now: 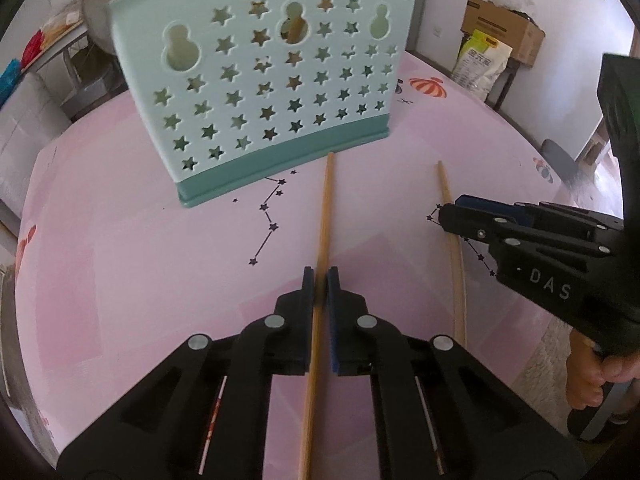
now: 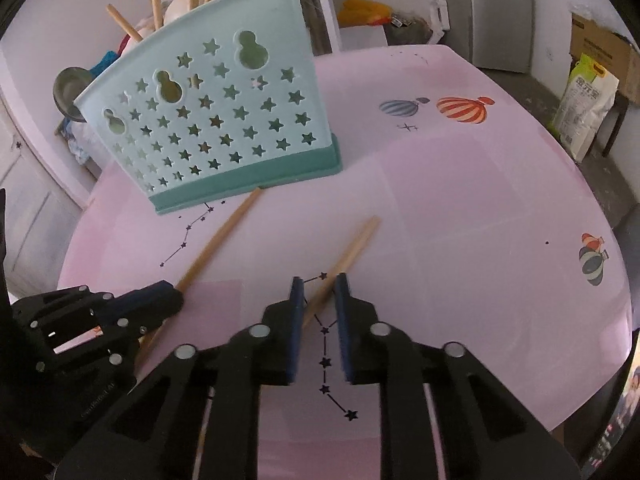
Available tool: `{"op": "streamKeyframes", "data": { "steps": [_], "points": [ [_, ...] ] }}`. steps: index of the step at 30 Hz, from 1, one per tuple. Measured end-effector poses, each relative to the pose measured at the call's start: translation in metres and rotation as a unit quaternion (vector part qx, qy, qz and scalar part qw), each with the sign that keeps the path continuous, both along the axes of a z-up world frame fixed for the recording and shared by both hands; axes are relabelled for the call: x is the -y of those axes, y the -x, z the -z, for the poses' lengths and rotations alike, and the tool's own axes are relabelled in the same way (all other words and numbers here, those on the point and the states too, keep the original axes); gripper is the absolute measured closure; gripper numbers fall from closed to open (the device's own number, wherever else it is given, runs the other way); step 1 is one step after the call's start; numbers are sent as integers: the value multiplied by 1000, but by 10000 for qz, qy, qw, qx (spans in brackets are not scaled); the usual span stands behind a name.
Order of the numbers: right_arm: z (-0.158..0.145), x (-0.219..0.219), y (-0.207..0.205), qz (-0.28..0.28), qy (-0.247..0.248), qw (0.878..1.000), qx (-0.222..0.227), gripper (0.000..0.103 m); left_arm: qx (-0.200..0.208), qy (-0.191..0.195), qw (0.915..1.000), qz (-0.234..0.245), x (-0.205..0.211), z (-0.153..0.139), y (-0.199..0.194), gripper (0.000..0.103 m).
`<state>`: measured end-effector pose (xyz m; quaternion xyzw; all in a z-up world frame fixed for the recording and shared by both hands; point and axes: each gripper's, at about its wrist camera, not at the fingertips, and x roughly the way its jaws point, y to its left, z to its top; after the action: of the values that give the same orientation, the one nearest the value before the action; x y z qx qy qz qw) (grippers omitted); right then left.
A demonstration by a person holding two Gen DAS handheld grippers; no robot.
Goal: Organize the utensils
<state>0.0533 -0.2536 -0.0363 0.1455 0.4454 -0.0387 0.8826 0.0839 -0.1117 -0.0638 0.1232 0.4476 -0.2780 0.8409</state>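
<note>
A mint utensil holder (image 1: 256, 80) with star cutouts stands on the pink table; it also shows in the right wrist view (image 2: 216, 120) with several wooden sticks standing in it. Two wooden chopsticks lie in front of it. My left gripper (image 1: 320, 276) has its jaws close around the left chopstick (image 1: 326, 208), with a thin gap on the right side. My right gripper (image 2: 319, 284) is open, its jaws on either side of the right chopstick (image 2: 352, 248), which also shows in the left wrist view (image 1: 450, 208). The left chopstick (image 2: 220, 240) runs under the left gripper (image 2: 168, 298).
The round pink table (image 2: 460, 220) carries balloon and constellation prints. Cardboard boxes and a rice bag (image 2: 584, 108) stand on the floor at the right. A metal bowl (image 2: 70, 92) and clutter sit behind the holder.
</note>
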Motion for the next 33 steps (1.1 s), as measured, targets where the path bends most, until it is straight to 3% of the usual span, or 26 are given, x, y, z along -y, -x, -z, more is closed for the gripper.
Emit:
{"op": "streamKeyframes", "data": {
  "steps": [6, 9, 12, 15, 19, 22, 24, 25, 33],
  "points": [
    [0, 13, 3, -126, 107, 9998, -59, 97, -608, 434, 9971, -160, -11, -2, -2, 98],
    [0, 21, 5, -175, -2, 9998, -44, 97, -1203, 795, 9894, -172, -15, -1, -7, 98],
    [2, 23, 7, -189, -57, 9998, -23, 97, -1454, 877, 9853, -186, -12, 0, -14, 97],
    [2, 22, 7, -208, -69, 9998, 2, 97, -1399, 701, 9876, -87, -2, -3, -22, 86],
    [3, 23, 6, -211, -185, 9996, 21, 97, -1106, 371, 9930, 163, 19, -4, -27, 84],
    [3, 24, 7, -229, -244, 9994, 41, 97, -645, 60, 9975, 287, 33, -3, -31, 85],
    [3, 23, 8, -258, -272, 9993, 59, 97, -363, -150, 9986, 349, 39, -1, -31, 97],
    [3, 23, 8, -269, -291, 9992, 61, 97, -241, -228, 9987, 399, 41, 0, -30, 97],
    [3, 18, 2, -703, -517, 9961, -105, 96, -15, -516, 9980, 378, 34, -5, -17, 98]
  ]
}}
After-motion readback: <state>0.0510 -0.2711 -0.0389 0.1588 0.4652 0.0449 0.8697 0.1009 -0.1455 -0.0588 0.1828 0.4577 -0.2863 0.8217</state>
